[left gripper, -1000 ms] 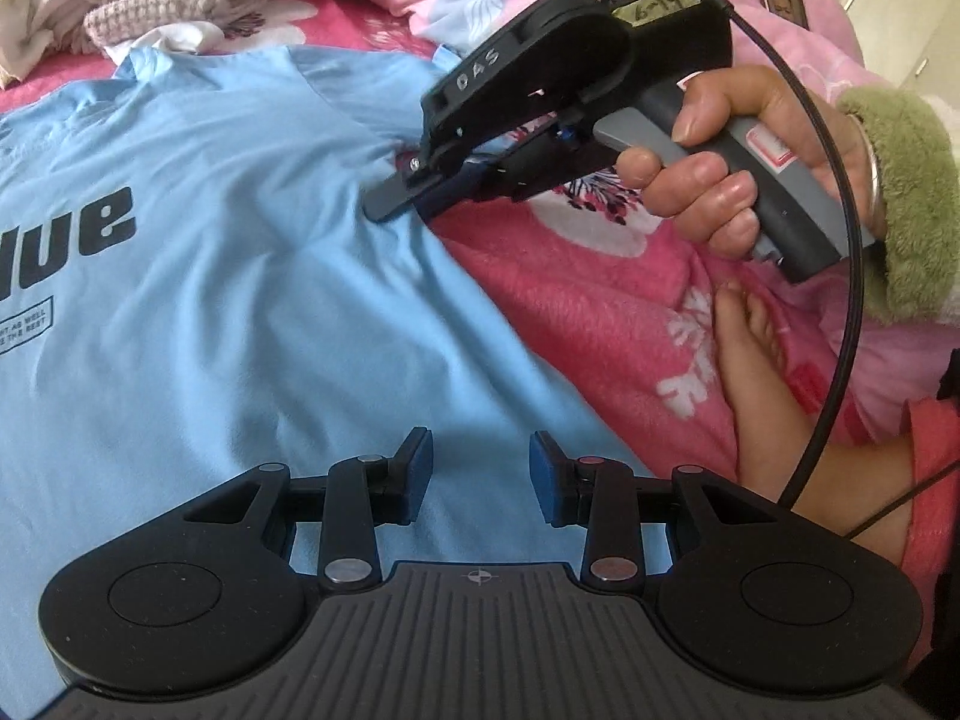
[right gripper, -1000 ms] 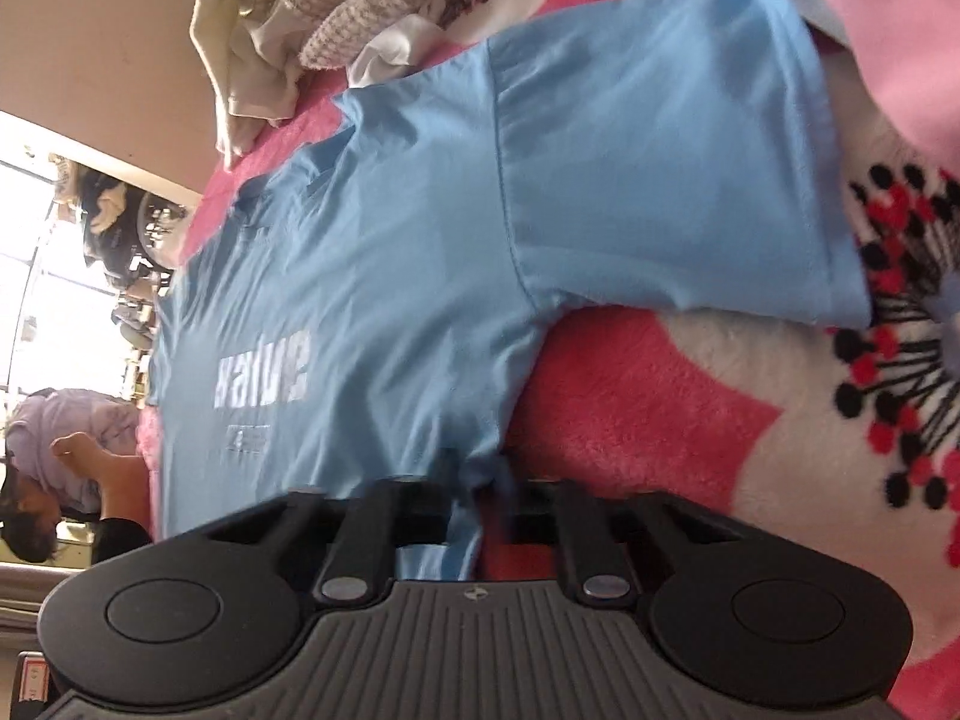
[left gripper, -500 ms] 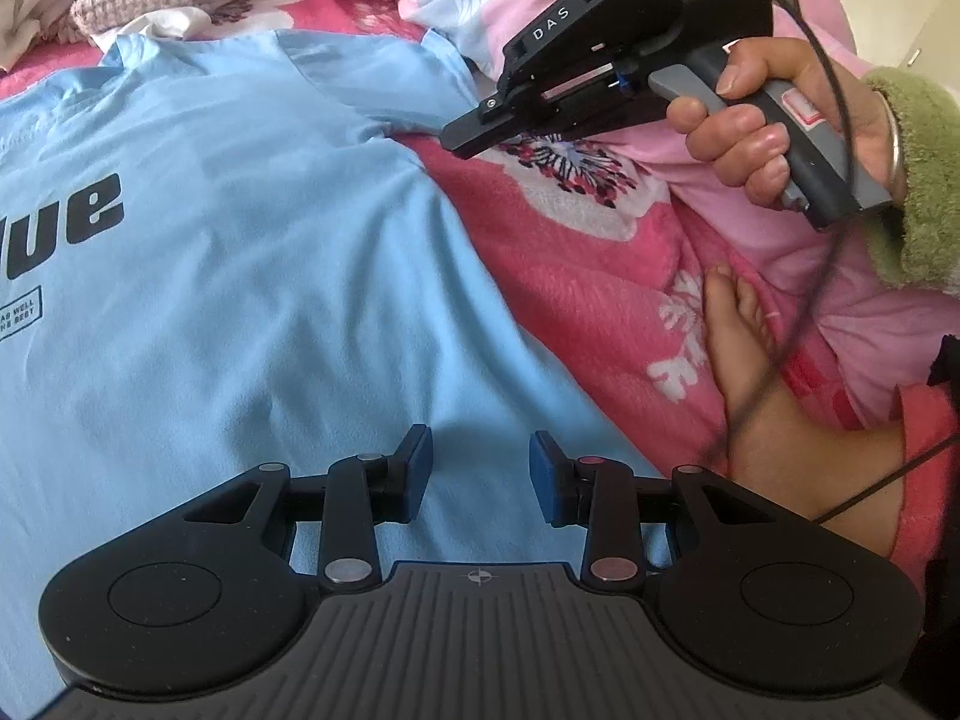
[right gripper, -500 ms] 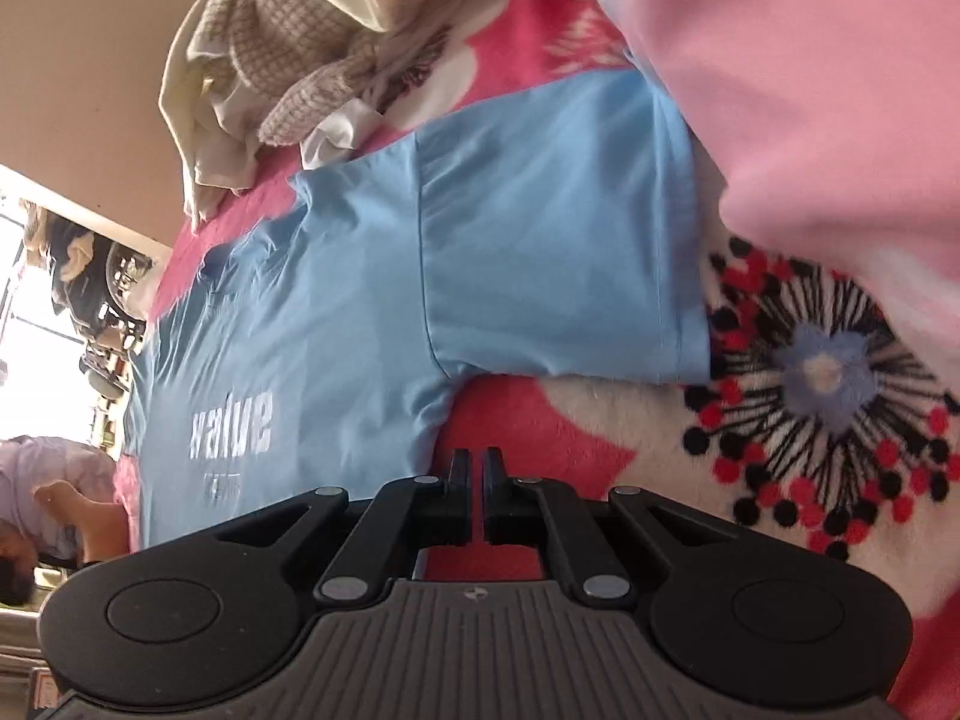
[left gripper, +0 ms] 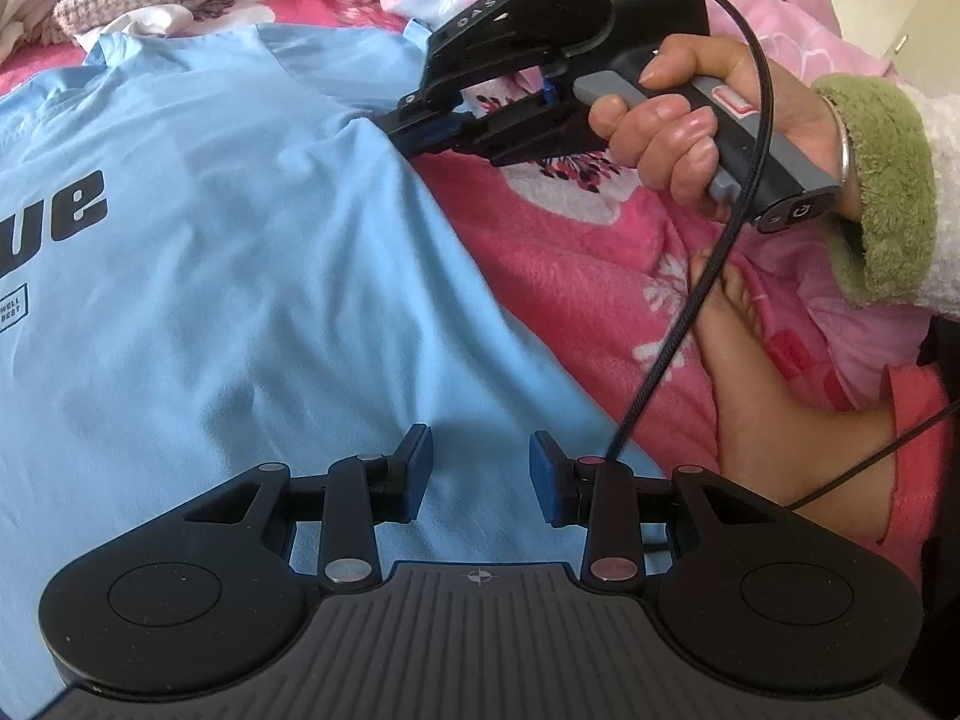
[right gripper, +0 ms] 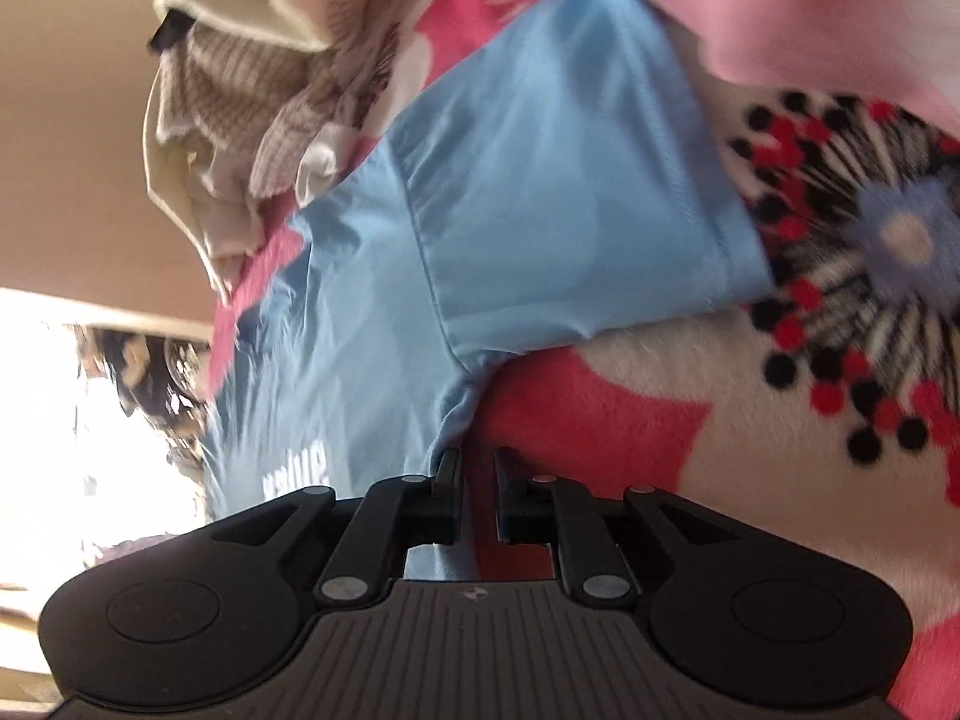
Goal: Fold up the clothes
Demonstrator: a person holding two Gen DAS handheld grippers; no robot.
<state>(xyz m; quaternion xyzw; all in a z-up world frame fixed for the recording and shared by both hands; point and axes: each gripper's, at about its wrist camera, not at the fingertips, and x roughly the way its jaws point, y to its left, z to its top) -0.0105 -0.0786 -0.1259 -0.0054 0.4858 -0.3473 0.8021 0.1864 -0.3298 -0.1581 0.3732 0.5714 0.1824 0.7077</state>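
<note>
The light blue T-shirt [left gripper: 228,252] is lying spread face-up on the bed's pink flowered blanket [left gripper: 576,264], and the right gripper [left gripper: 414,135] is now back at the armpit seam after lifting away half a second ago, its jaws opening with a bit of the shirt's side edge sitting in the gap. So it looks like a fresh pinch for the side fold is coming. The left gripper [left gripper: 480,468] is hovering over the lower hem, jaws partly apart and holding nothing. A clothes pile [left gripper: 108,6] is crowding the collar end, but there's bare blanket beside the sleeve [right gripper: 570,180].
</note>
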